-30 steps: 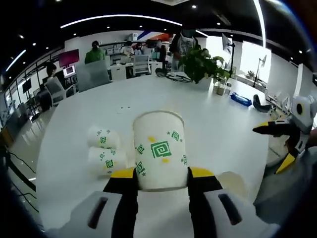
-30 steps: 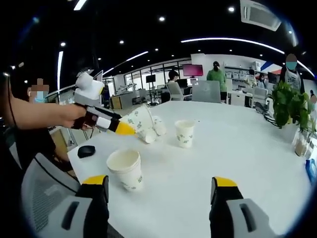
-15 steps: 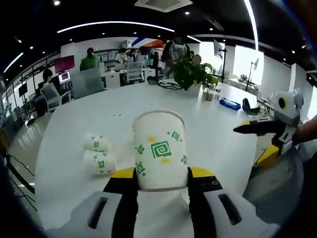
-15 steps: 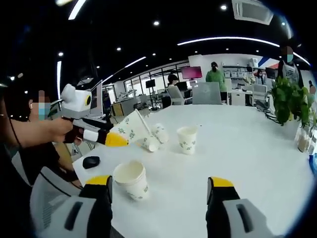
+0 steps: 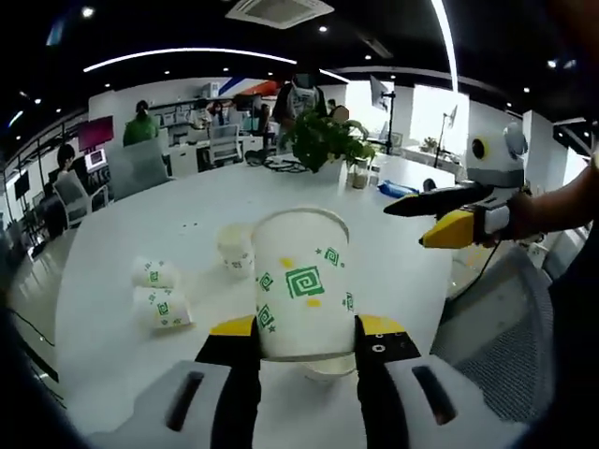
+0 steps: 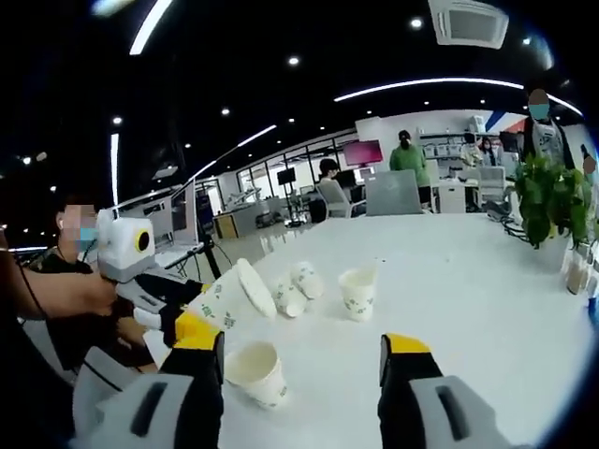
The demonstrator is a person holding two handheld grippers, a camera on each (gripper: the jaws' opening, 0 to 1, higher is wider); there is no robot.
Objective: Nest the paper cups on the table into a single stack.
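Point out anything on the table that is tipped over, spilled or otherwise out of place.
Two paper cups lie on their sides next to each other on the white table, while another cup stands upright nearby. Nothing looks spilled. The left gripper holds a cup.

- White bench [image 5: 187,210], round-edged.
- Two cups on their sides [image 5: 157,292], touching, at the left in the left gripper view.
- One upright cup [image 6: 357,292] near them.
- Another upright cup [image 6: 256,372] near the bench edge.
- Potted plant [image 5: 323,140] on the far side.
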